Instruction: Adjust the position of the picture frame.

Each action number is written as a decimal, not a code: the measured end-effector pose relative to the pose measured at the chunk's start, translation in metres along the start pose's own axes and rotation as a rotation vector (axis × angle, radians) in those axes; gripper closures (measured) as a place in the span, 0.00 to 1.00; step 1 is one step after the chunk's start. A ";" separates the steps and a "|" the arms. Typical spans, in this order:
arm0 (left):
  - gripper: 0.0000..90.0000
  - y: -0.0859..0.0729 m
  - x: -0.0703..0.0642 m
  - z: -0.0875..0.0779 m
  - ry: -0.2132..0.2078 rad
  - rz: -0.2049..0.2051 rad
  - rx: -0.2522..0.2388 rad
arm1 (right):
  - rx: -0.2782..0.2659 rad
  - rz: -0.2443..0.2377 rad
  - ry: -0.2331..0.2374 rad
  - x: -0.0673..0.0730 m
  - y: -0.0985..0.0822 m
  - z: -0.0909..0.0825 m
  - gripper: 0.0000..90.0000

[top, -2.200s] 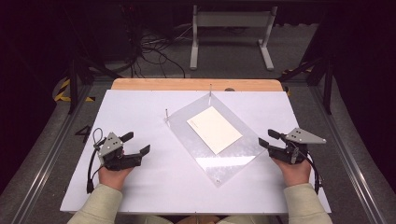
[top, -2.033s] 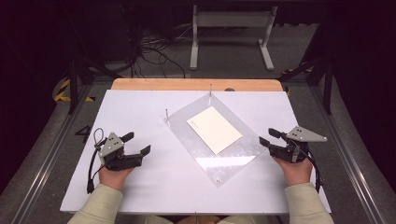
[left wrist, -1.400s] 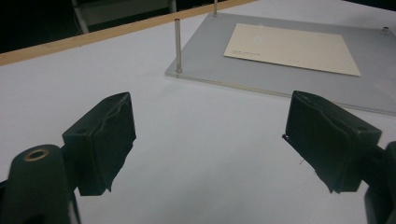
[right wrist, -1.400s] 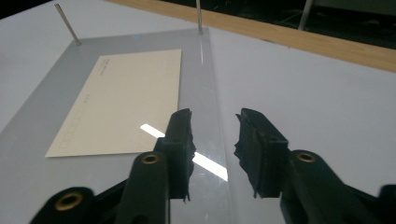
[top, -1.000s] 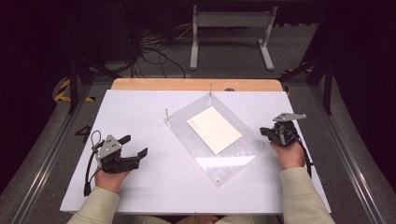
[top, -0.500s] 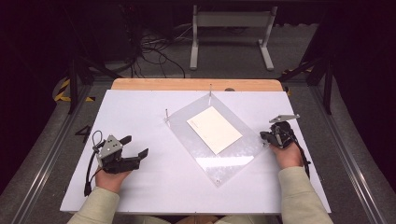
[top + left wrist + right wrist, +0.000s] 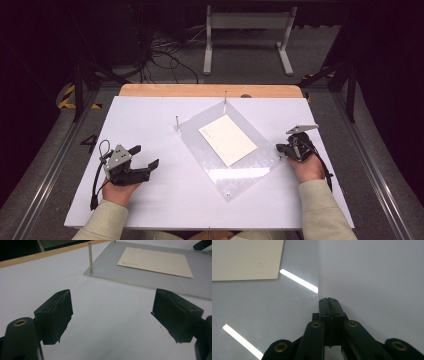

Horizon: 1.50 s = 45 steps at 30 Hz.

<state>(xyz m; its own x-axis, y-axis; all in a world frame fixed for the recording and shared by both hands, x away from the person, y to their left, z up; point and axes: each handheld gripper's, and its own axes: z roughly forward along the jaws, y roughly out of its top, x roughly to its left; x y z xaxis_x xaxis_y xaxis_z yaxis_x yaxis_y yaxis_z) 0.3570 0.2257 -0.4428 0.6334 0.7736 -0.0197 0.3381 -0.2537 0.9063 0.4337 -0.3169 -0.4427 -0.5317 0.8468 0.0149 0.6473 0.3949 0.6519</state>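
Note:
A clear acrylic plate (image 7: 240,170) lies at an angle mid-table, with two metal pins (image 7: 177,120) standing at its far corners. A cream paper card (image 7: 227,140) rests flat on it. My right gripper (image 7: 280,149) is shut with nothing between its jaws, its tips right at the plate's right edge. In the right gripper view the shut gripper (image 7: 328,300) points along that edge of the plate (image 7: 262,305), below the card (image 7: 242,260). My left gripper (image 7: 145,155) rests open on the table, left of the plate. In the left gripper view my open left gripper (image 7: 112,312) faces the plate (image 7: 112,267), a pin (image 7: 90,257) and the card (image 7: 155,261).
The white table top (image 7: 150,115) ends in a wooden strip (image 7: 210,90) at the far side. Beyond it, on the floor, lie cables (image 7: 165,55) and a white metal stand (image 7: 247,30). Dark rails (image 7: 55,160) run along both sides of the table.
My right gripper has moved away from the person and in toward the plate's right edge, and its jaws went from open to shut. The left gripper, plate and card stayed put.

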 end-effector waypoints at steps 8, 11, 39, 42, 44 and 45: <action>0.19 0.001 -0.001 0.001 -0.004 0.000 -0.006 | 0.031 -0.061 0.095 0.025 -0.002 -0.002 1.00; 0.20 0.002 -0.001 0.002 -0.007 0.003 -0.007 | 0.030 -0.088 0.123 0.036 -0.003 -0.002 1.00; 1.00 0.018 0.008 0.037 -0.045 -0.121 0.201 | 0.000 -0.210 0.243 0.091 -0.001 -0.008 0.99; 1.00 0.024 0.011 0.050 0.001 -0.146 0.230 | -0.006 -0.211 0.234 0.091 -0.002 -0.011 0.99; 1.00 0.026 0.017 0.060 0.051 -0.187 0.266 | -0.011 -0.211 0.226 0.091 -0.003 -0.013 0.99; 1.00 0.025 0.019 0.065 0.069 -0.218 0.275 | -0.013 -0.210 0.223 0.090 -0.005 -0.014 0.99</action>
<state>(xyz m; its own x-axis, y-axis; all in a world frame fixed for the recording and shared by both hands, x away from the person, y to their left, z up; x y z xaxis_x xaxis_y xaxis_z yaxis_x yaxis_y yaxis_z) 0.4228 0.1966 -0.4477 0.4802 0.8618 -0.1636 0.6408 -0.2173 0.7363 0.3749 -0.2476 -0.4335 -0.7608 0.6474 0.0443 0.5044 0.5470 0.6681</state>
